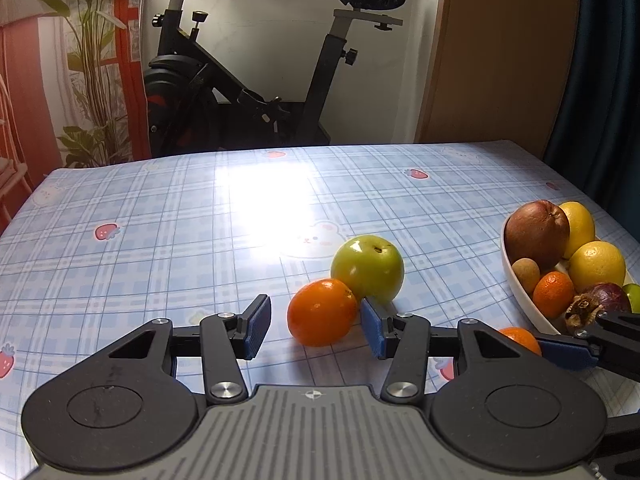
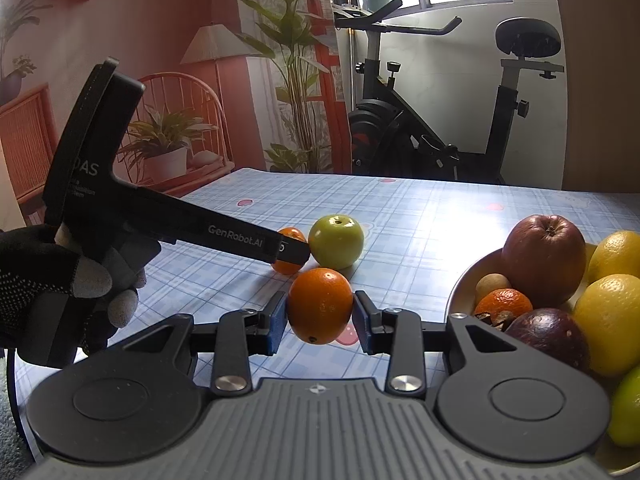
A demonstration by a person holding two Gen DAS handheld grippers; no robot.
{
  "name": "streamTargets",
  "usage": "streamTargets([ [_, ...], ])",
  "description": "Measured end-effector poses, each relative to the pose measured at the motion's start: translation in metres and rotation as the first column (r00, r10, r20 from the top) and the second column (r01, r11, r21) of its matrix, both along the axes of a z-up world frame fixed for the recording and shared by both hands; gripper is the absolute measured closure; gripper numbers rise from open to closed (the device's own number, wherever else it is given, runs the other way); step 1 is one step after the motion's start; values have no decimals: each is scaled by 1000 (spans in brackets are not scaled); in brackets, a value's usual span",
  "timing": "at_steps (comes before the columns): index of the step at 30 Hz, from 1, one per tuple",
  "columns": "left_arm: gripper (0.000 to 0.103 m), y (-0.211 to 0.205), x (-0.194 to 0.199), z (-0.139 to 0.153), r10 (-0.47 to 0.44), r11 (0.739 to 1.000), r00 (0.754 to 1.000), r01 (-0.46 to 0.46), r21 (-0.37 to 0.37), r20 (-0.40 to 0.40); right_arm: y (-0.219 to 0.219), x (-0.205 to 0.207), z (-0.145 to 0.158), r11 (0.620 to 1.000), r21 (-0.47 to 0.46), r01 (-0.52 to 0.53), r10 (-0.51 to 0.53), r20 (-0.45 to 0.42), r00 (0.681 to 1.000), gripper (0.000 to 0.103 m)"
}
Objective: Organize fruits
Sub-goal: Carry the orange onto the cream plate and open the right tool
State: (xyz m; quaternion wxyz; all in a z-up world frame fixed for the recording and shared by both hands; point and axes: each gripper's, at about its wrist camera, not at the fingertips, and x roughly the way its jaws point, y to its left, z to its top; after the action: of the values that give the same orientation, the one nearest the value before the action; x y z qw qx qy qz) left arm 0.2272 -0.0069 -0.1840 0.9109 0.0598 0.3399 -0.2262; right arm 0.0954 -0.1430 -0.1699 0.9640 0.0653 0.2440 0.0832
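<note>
The right gripper (image 2: 320, 314) is clamped on a round, glossy orange (image 2: 320, 305), its blue ribbed pads pressing both sides of the fruit just above the tablecloth (image 2: 420, 216). The left gripper (image 1: 316, 326) has its jaws parted around a second orange (image 1: 322, 312) that sits on the cloth; the right-hand pad is at the fruit's skin, the left-hand pad stands clear of it. Just beyond that orange, touching it, is a smooth green apple (image 1: 367, 268) with a dark speck near its stem dimple. To the right of both grippers a white oval bowl (image 1: 516, 280) holds a dull red apple (image 1: 538, 232), two pebbly yellow lemons (image 1: 596, 264), a small mandarin (image 1: 554, 294), a brown kiwi-like fruit (image 1: 526, 274) and a dark purple fruit with a dried calyx (image 1: 608, 300). From the right wrist, the left tool's black arm reads "GenRobot.AI" in pale letters, held by a gloved hand (image 2: 52, 288) with dotted fabric. The cloth is shiny blue plaid printed with strawberries.
</note>
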Motion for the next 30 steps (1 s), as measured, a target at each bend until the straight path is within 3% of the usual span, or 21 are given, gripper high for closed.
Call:
streamTargets([
  [2,54,-1,3,-4,-2,1000,1000,2,3,-18,-1,1,0,1000,1,0,0,-3,1000,65],
  [3,62,0,4,-5,-7,1000,1000,7,5,-25,-1,1,0,1000,2,-1,1,-4,1000,65],
  [4,63,0,4,-6,-8,1000,1000,8,7,-27,-1,1,0,1000,2,0,0,-5,1000,65],
  [18,64,11,-36,25,27,998,1000,-27,-57,0,-5,-12,5,999,13,37,-38,50,998,65],
  [24,64,-12,-55,43,-6,997,1000,9,-80,30,-32,-37,18,992,49,119,-123,106,987,65],
  [30,64,-47,-60,57,-54,992,998,57,-111,28,-75,-58,35,966,64,251,-258,170,951,65],
])
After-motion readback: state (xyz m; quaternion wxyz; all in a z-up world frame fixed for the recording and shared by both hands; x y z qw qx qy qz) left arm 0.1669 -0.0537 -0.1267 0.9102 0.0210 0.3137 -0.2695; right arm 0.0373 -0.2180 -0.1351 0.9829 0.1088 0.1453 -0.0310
